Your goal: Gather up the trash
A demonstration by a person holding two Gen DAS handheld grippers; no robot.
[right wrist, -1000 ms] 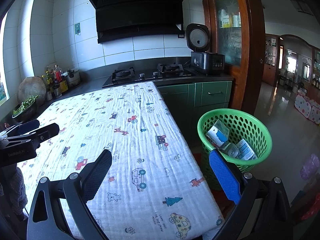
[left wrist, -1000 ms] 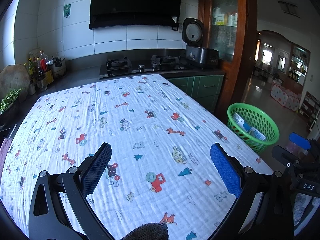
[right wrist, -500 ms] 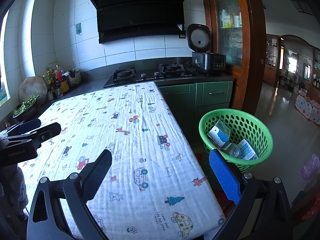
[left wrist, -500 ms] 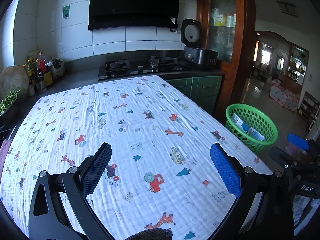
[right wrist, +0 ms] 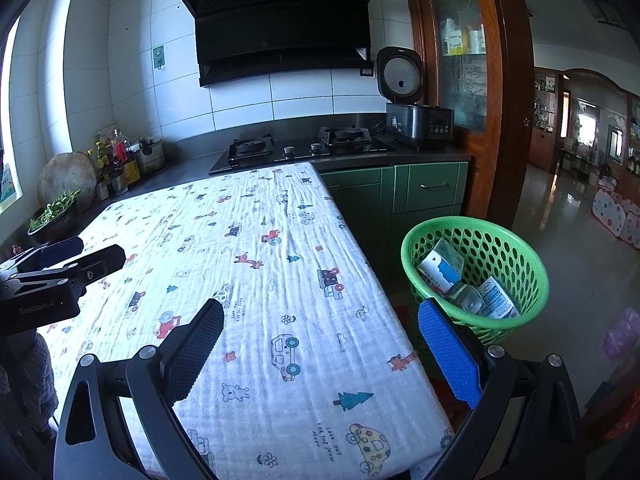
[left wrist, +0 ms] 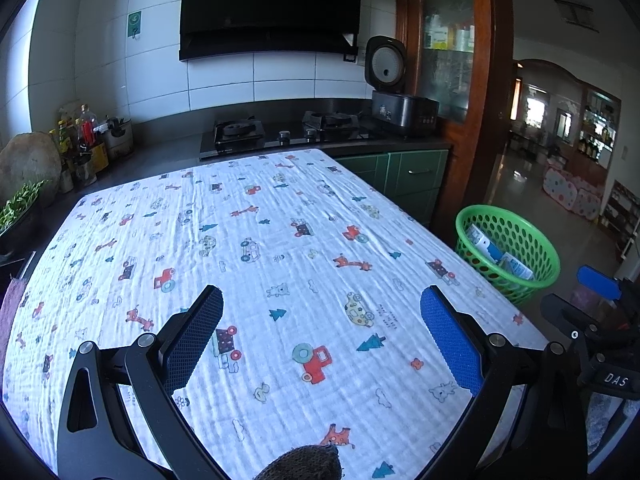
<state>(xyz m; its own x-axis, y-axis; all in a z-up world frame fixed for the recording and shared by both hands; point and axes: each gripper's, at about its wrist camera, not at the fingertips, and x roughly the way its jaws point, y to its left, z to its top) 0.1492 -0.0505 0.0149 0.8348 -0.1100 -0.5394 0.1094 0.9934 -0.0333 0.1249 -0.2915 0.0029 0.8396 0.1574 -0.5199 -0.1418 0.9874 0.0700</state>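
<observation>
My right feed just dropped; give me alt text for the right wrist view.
The open right gripper hovers empty over a table under a cartoon-print cloth with no trash on it. A green basket on the floor to the right holds cartons. The left gripper shows at left.

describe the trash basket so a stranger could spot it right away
Start at the table under the cartoon-print cloth. On the floor off its right edge, before the green cabinets, stands the basket. It is round, bright green, perforated, and holds cartons.

Green basket [right wrist: 516, 236] of cartons [right wrist: 440, 272] beside the cloth-covered table [right wrist: 256, 240], right gripper [right wrist: 320, 344] fingers apart.
</observation>
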